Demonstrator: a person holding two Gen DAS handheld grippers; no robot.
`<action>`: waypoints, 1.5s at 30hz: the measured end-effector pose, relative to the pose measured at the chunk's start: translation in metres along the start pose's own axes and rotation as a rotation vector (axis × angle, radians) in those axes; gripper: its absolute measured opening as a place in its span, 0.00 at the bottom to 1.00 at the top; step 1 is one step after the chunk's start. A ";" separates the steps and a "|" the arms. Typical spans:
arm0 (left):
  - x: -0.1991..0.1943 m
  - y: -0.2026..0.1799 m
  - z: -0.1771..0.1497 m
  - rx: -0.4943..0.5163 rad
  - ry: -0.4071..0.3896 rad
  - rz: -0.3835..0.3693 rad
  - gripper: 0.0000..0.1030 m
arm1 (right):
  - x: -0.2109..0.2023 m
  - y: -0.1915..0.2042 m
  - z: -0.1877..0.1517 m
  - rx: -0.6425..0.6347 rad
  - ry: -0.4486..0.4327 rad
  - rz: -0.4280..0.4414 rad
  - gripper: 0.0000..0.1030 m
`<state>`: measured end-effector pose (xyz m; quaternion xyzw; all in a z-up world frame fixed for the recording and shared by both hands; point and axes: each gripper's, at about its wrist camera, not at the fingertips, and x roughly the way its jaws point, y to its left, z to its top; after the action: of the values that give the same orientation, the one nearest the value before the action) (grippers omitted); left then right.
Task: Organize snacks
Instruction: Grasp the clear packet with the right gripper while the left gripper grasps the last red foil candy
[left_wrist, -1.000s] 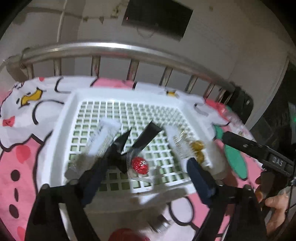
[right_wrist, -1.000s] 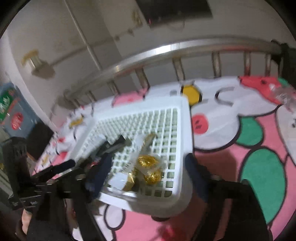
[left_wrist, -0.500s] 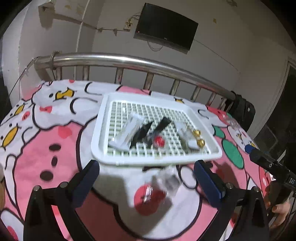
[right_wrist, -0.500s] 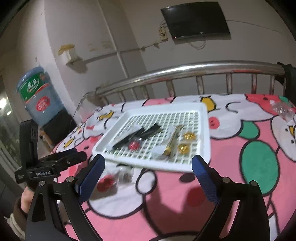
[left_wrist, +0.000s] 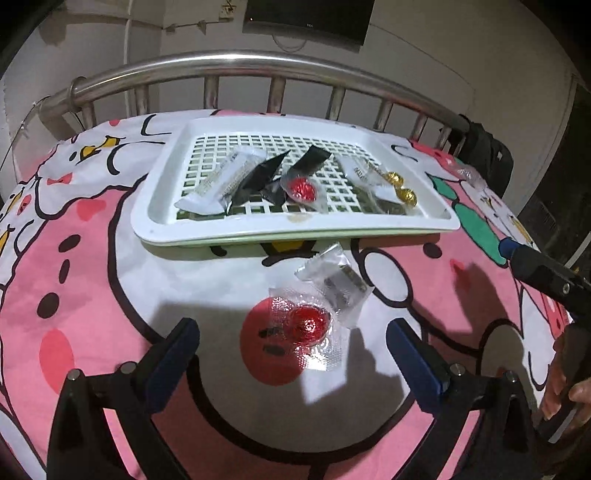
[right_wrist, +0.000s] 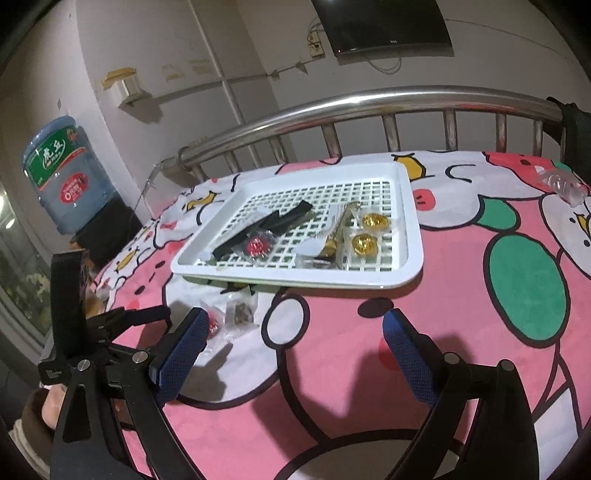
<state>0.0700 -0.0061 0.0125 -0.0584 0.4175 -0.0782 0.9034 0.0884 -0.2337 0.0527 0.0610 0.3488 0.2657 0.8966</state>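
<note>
A white slotted tray lies on the cartoon bedsheet and holds a white wrapper, black wrappers, a red candy and gold candies. In front of the tray on the sheet lie a red candy in clear wrap and a clear packet. My left gripper is open and empty, just short of these two. My right gripper is open and empty, to their right.
A steel bed rail runs behind the tray. A crumpled clear wrapper lies at the far right. A water jug stands left of the bed. The right gripper's arm shows in the left wrist view.
Both grippers have pulled back and up from the tray. The red candy that was between the left fingers now lies in the tray. The two loose snacks in front of the tray came into view.
</note>
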 end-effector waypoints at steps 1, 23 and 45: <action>0.001 0.000 0.000 0.004 0.003 0.001 0.96 | 0.001 0.000 -0.001 -0.001 0.004 -0.002 0.93; 0.000 0.013 -0.003 -0.016 -0.005 -0.028 0.31 | 0.059 0.044 -0.010 -0.137 0.135 -0.031 0.89; -0.011 0.039 -0.001 -0.102 -0.041 -0.022 0.28 | 0.073 0.046 -0.018 -0.129 0.202 -0.034 0.27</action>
<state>0.0656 0.0346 0.0137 -0.1106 0.4016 -0.0653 0.9068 0.1017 -0.1579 0.0098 -0.0297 0.4204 0.2771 0.8635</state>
